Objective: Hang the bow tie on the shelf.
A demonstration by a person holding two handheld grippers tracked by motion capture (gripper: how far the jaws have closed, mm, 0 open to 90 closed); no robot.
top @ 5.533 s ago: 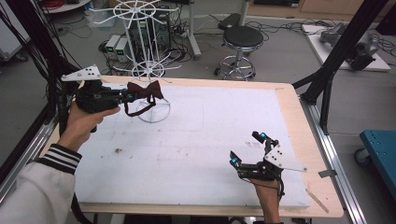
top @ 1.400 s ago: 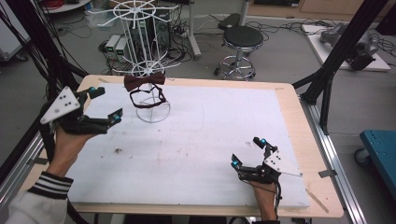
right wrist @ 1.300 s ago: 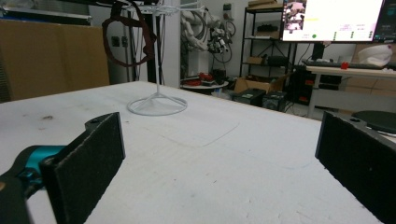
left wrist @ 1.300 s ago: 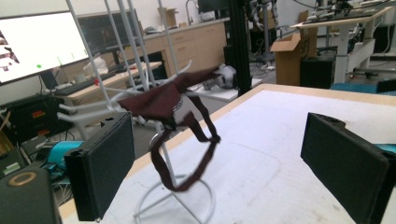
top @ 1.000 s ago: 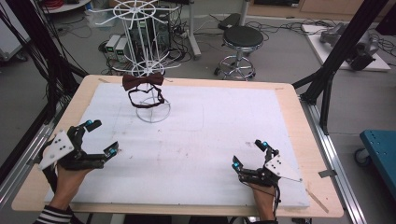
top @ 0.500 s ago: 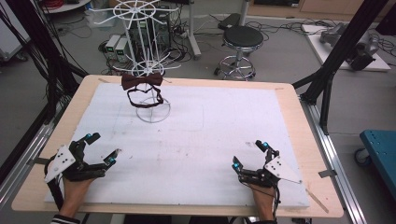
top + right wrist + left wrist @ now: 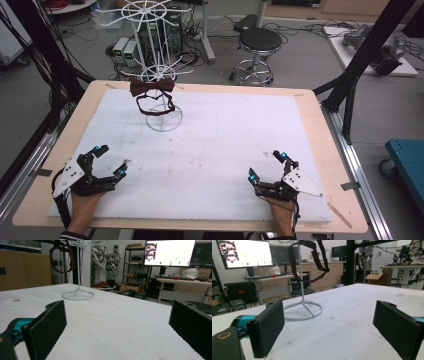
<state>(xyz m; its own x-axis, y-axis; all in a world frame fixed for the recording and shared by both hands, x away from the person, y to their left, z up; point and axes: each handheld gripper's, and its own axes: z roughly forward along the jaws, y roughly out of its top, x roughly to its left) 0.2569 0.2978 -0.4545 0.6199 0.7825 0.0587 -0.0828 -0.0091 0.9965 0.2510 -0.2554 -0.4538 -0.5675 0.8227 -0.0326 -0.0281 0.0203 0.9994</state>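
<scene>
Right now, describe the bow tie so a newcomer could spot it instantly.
Start at the white table top and look to its far left part, where a white wire stand rises from a ring base. The bow tie hangs on that stand: dark brown fabric with a looped strap, the one dark soft item against white wire.

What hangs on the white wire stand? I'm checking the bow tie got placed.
A brown bow tie hangs on the white stand, its strap looping below; the hook is hidden.
</scene>
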